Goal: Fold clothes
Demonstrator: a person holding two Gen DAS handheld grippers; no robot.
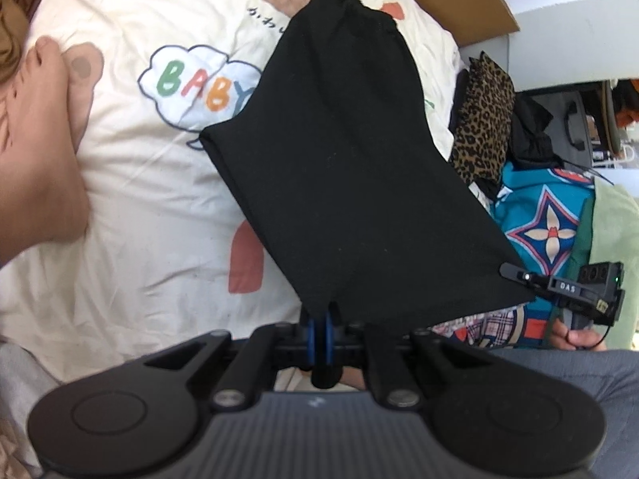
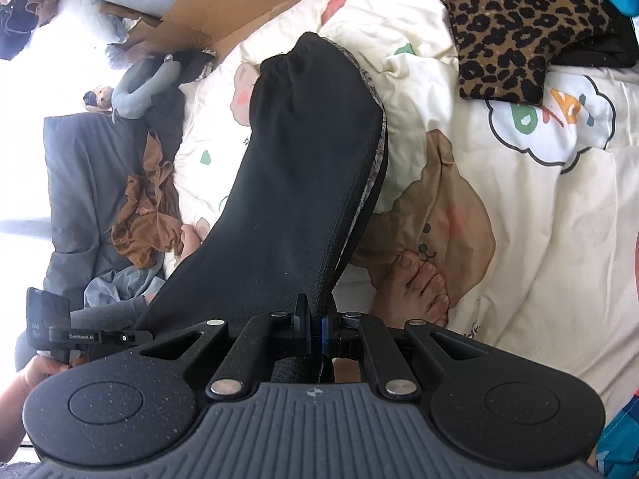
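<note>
A black garment (image 1: 351, 167) hangs stretched between both grippers above a cream bedspread. My left gripper (image 1: 319, 319) is shut on one corner of its near edge. In that same view the right gripper (image 1: 515, 271) pinches the other corner at the right. In the right wrist view the black garment (image 2: 303, 183) runs away from my right gripper (image 2: 315, 321), which is shut on its edge, and its gathered far end lies on the bed. The left gripper (image 2: 135, 336) shows at the left edge there, clamped on the cloth.
The cream bedspread (image 1: 151, 207) has bear and "BABY" prints. A person's bare foot (image 2: 415, 283) rests on it; another foot (image 1: 40, 151) is at the left. A leopard-print cloth (image 2: 515, 24), a blue patterned garment (image 1: 539, 223), a brown garment (image 2: 147, 215) and cardboard (image 1: 471, 4) lie around.
</note>
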